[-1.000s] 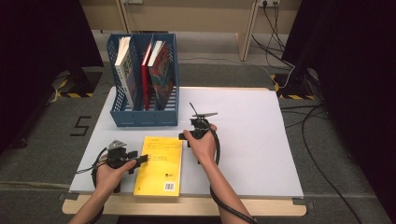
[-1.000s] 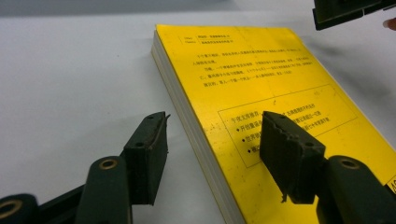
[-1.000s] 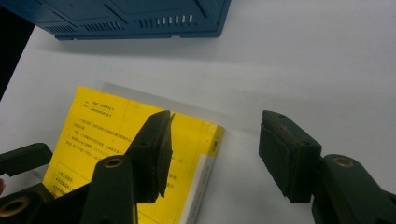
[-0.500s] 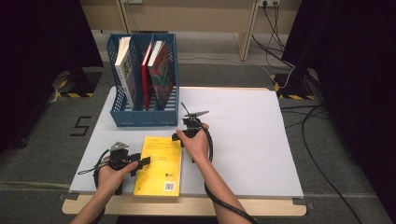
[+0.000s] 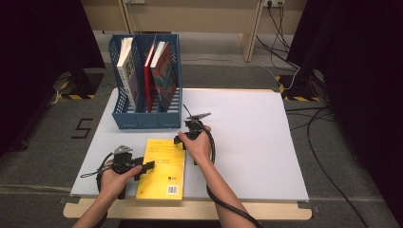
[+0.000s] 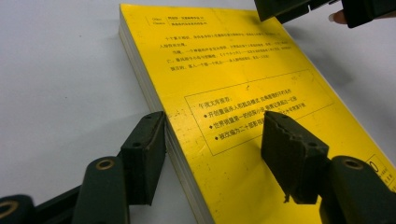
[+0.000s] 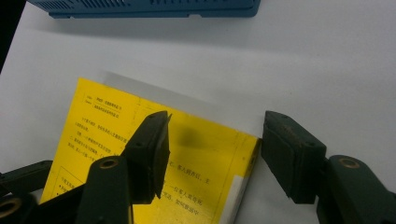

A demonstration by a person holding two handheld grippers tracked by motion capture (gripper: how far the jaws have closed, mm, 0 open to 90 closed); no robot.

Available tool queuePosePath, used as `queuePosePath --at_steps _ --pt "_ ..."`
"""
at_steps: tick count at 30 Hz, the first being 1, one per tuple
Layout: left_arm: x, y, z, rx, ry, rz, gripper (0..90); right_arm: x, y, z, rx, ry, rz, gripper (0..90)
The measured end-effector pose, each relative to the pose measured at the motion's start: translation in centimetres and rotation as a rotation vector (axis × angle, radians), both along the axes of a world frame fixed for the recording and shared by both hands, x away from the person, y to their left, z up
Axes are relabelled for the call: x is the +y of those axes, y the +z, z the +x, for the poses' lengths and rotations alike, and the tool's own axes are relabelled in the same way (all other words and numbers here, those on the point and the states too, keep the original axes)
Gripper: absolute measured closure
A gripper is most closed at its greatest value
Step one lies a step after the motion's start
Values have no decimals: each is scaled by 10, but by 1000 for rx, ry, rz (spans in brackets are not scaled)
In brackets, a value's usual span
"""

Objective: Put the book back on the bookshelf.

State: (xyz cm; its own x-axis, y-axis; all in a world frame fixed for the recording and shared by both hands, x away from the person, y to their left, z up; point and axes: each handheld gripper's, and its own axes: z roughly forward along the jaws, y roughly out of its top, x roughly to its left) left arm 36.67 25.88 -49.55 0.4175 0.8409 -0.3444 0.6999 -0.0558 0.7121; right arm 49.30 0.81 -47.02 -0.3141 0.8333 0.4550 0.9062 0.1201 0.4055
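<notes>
Yellow book (image 5: 162,167) lies flat between both wide, empty claws, left (image 6: 212,147) and right (image 7: 212,149); its near edge is cut off.

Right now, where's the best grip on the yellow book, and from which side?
Probably the long page edge of the yellow book, from its left: it lies flat, and the left gripper already straddles that edge, jaws open, one beside it, one over the cover.

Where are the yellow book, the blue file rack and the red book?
yellow book (image 5: 161,171): high view, middle of its cover.
blue file rack (image 5: 145,120): high view, its low front wall.
red book (image 5: 148,78): high view, its upright cover, in the rack's middle slot.
</notes>
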Motion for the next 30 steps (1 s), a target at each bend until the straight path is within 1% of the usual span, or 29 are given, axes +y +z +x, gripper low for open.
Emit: queuePosePath --at_steps 2,4,5,7,9,10,13,15,16,19,20,22,23,24,25,26,28,29,30 --pt "-1 0 0 2 7 4 401 1 1 1 10 0 -6 414" --pt "-1 1 0 3 9 4 408 1 1 1 4 5 -8 414" --pt "-2 1 -1 9 21 -1 415 1 1 2 4 6 -11 413" --pt "-3 2 -2 18 33 6 431 1 1 1 3 6 -11 413" --pt "-6 3 -3 22 27 15 434 2 1 1 2 -1 -11 410" --pt "-8 3 -3 26 24 13 434 1 0 1 -5 5 -15 407" --pt "-11 3 -5 31 16 8 432 -1 1 -1 -14 -6 -24 405" --pt "-18 4 -4 31 7 11 429 -5 1 -1 -11 -14 -24 405" --pt "-19 4 -4 32 3 12 429 -8 1 -1 -18 -10 -27 405" --pt "-26 4 -2 29 -14 17 427 -15 1 -1 -12 -20 -27 406" --pt "-28 4 -1 30 -16 14 426 -18 2 -2 -5 -25 -30 406" --pt "-34 3 -1 30 -25 9 424 -24 2 -3 -12 -26 -34 407" --pt "-37 4 0 30 -33 13 424 -27 2 -3 -4 -36 -36 406" --pt "-40 4 1 30 -39 11 423 -30 2 -4 -10 -36 -38 406" --pt "-42 4 1 32 -48 10 422 -33 2 -4 -11 -35 -48 406" --pt "-45 4 2 31 -54 11 422 -36 3 -5 -2 -49 -49 406" --pt "-48 3 3 26 -73 9 421 -42 4 -6 -2 -49 -55 407" --pt "-48 3 3 26 -73 9 420 -45 4 -7 2 -53 -54 410" --pt "-47 3 4 25 -91 4 416 -47 4 -7 12 -56 -44 413"
